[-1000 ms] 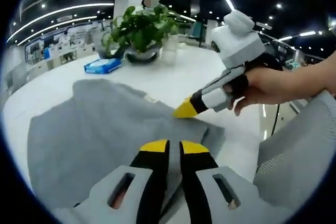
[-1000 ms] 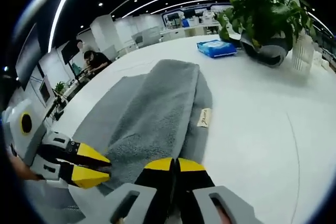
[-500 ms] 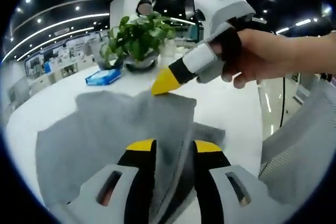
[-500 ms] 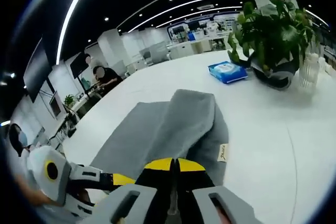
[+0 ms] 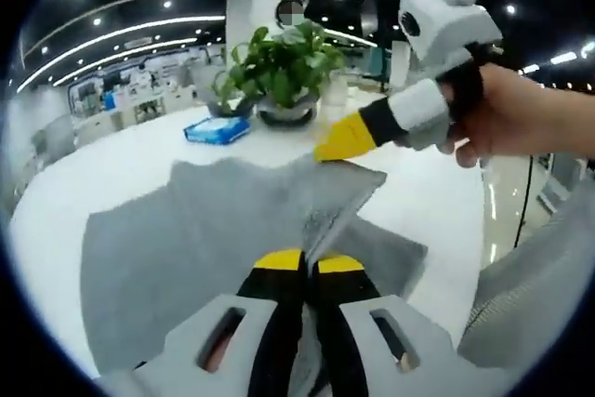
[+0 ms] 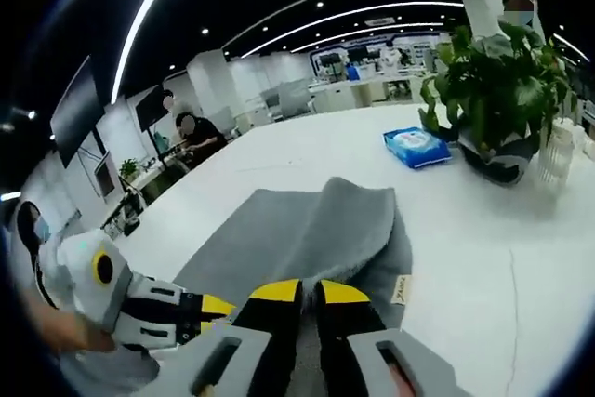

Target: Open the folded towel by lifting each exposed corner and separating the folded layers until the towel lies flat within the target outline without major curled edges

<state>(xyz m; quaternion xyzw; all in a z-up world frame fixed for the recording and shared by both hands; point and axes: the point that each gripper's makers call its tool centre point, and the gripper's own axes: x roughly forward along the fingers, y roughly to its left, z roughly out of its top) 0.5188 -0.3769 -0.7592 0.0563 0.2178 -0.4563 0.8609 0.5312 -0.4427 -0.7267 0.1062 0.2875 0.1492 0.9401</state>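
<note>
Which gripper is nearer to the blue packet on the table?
The right gripper: it holds the towel edge lifted, toward the blue packet and potted plant. The left gripper grips the towel's near edge, farther back.

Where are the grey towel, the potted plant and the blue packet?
grey towel (image 5: 186,230), left gripper view, flat middle.
potted plant (image 5: 279,58), left gripper view, leaves.
blue packet (image 6: 417,145), right gripper view, top face.

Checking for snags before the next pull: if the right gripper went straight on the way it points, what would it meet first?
Probably just more of the gray towel, which the right gripper is pinching, then bare white table. Depth is uncertain.
</note>
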